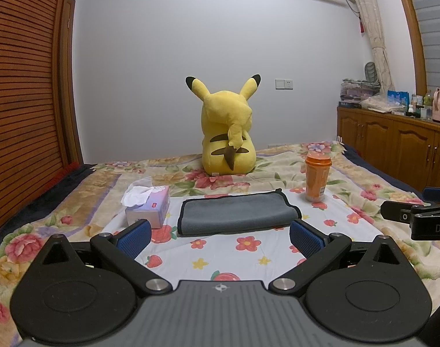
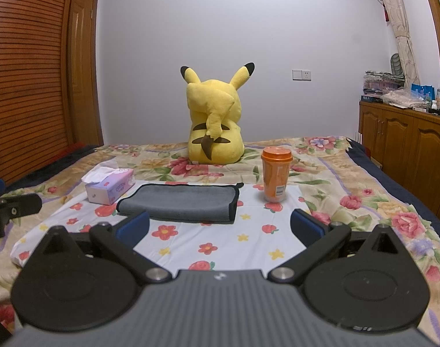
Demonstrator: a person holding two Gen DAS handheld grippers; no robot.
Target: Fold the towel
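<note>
A grey towel [image 1: 237,212] with a dark hem lies folded flat on a white flowered cloth [image 1: 228,254] on the bed. It also shows in the right wrist view [image 2: 182,202]. My left gripper [image 1: 220,238] is open and empty, just short of the towel's near edge. My right gripper [image 2: 220,228] is open and empty, also near of the towel, a little to its right. Part of the right gripper shows at the right edge of the left wrist view [image 1: 416,217].
A tissue box [image 1: 147,206] stands left of the towel. An orange cup [image 1: 316,176] stands right of it. A yellow plush toy [image 1: 227,133] sits behind. Wooden cabinets [image 1: 393,141] line the right wall, a slatted wardrobe [image 1: 23,101] the left.
</note>
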